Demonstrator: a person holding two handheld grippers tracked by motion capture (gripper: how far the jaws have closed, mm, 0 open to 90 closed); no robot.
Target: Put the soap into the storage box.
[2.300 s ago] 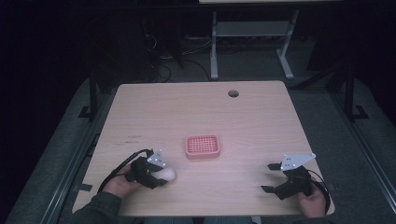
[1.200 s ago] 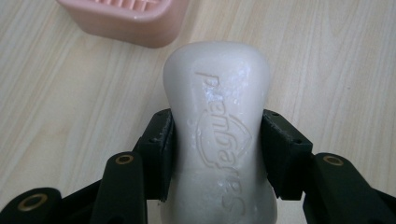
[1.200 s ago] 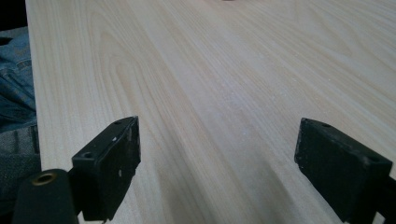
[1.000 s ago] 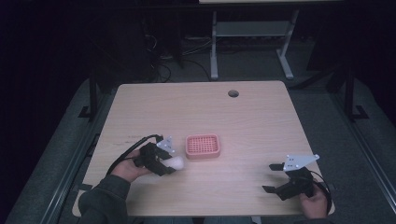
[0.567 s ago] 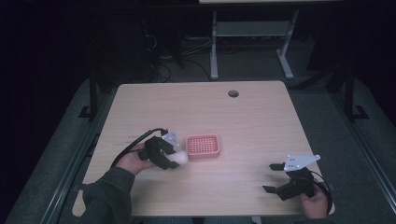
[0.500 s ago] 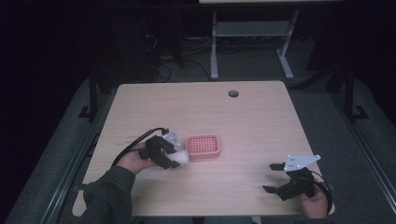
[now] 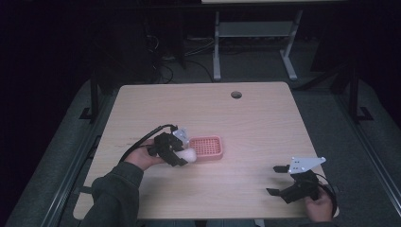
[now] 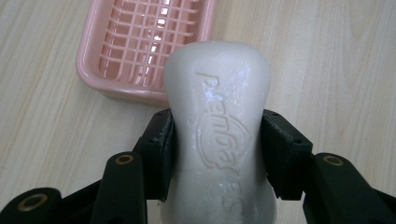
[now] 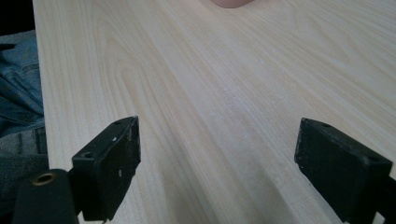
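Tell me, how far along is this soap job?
Done: the left gripper has picked up the white soap bar, its fingers clamped on both sides. In hand: the bar hangs at the near edge of the pink soap dish. Left: probably setting it in the dish. The right gripper waits open.

Probably a lab: a bare wooden table (image 7: 265,113), cables (image 7: 161,71) on a dim floor.

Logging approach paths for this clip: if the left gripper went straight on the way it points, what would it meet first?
The left gripper, shut on the white bar of soap, points at the pink plastic slatted soap dish just ahead. The soap's front end would probably meet the dish's near rim first; its height above the rim is unclear.
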